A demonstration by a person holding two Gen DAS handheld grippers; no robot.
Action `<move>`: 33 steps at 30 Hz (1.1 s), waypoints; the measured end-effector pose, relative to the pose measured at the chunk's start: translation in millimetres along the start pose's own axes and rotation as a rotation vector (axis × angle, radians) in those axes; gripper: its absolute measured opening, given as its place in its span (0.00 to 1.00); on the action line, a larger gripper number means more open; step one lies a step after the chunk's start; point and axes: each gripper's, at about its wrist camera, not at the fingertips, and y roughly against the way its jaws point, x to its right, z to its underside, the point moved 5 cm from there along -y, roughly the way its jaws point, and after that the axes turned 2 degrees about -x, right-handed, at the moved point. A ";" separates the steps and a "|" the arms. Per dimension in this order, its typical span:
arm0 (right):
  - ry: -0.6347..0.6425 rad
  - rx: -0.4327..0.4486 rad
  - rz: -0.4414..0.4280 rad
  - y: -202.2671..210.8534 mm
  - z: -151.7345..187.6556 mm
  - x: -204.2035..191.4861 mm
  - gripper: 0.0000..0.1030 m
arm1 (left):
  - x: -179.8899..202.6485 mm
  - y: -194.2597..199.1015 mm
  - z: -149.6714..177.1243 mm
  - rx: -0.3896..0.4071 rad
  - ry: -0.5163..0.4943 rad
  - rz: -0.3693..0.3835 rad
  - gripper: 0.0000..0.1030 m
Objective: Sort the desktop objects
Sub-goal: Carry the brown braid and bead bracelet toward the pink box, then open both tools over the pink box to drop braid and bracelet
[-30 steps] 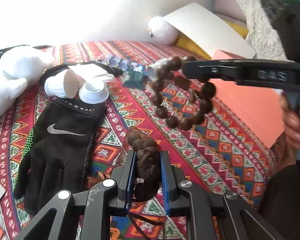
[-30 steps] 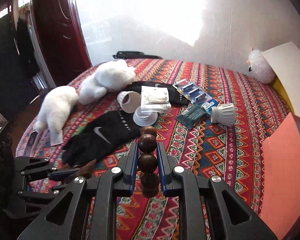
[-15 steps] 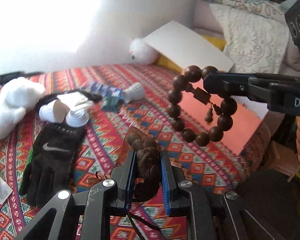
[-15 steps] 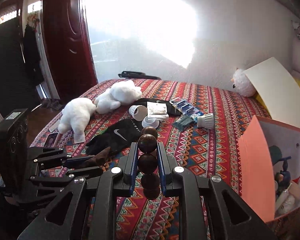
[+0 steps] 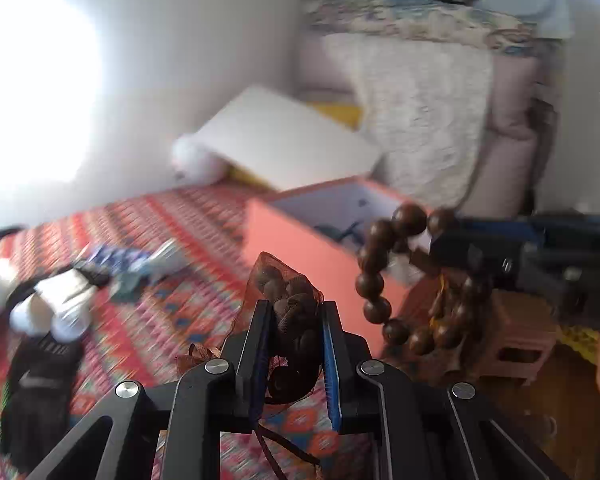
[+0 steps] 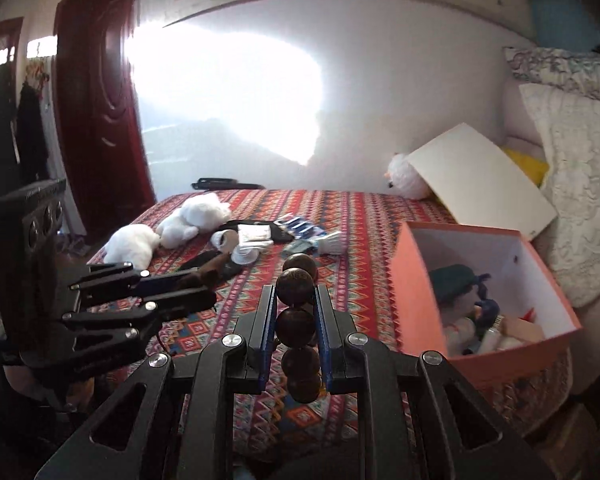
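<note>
left gripper clamps a brown mesh pouch; right gripper pinches a wooden bead bracelet — beside the orange box (lid off).

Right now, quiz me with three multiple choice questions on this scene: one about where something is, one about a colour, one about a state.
1. Where is the black glove?
A. in the box
B. on the patterned cloth
C. in a gripper

2. The open box outside is:
A. green
B. black
C. salmon orange

3. The right gripper is:
A. shut on the bead bracelet
B. open
C. out of view

Answers: B, it lies flat on the cloth; C, orange outer walls; A, beads sit pinched between both fingers.
</note>
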 end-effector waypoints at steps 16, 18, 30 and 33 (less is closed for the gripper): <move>-0.177 0.042 0.315 41.6 -1.4 183.3 0.19 | 110.3 -149.8 -104.6 -0.079 -0.117 0.162 0.17; -0.198 0.039 0.325 24.6 -7.9 209.1 0.19 | 109.7 -177.3 -111.6 -0.106 -0.111 0.161 0.17; -0.315 -0.104 0.374 -139.8 -23.2 338.8 0.21 | 79.4 -322.4 -111.8 -0.238 -0.059 0.034 0.74; -0.326 -0.124 0.430 -163.8 -19.0 351.2 0.73 | 70.2 -335.3 -108.3 -0.219 -0.055 -0.052 0.96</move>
